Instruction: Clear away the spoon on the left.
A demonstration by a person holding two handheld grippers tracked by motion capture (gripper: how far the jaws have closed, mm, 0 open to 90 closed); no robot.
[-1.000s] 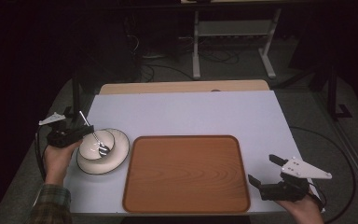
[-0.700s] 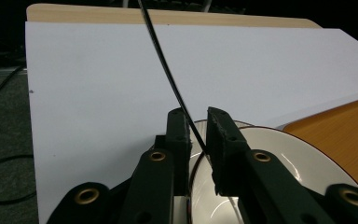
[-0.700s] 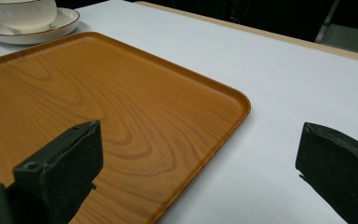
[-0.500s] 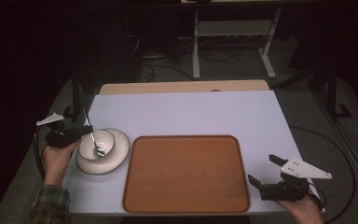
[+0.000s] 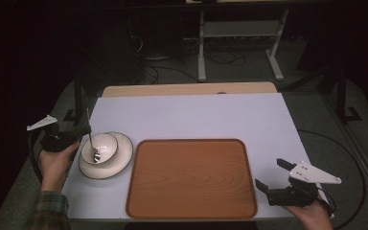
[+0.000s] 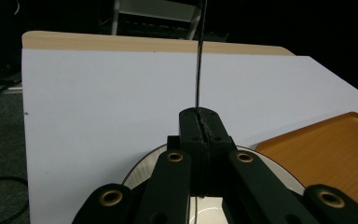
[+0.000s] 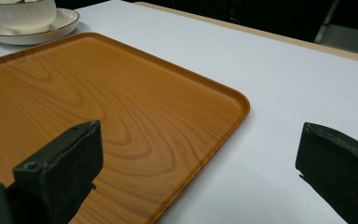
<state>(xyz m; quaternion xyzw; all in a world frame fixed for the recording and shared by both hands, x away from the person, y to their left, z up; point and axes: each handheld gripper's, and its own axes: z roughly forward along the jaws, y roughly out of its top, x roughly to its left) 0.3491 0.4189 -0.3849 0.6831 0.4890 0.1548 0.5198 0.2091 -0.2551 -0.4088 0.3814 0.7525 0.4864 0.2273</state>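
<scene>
The left gripper [image 5: 79, 133] had just closed on a spoon [image 5: 92, 143], whose tip sat in the bowl [image 5: 99, 148] beyond its jaws; the right gripper [image 5: 272, 175] gaped beside the tray [image 5: 191, 178].

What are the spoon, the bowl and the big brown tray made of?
The spoon looks like shiny metal: thin and silvery. The bowl seems glazed ceramic: glossy white with a dark rim. The tray looks like wood or wood-patterned plastic: it shows grain lines.
</scene>
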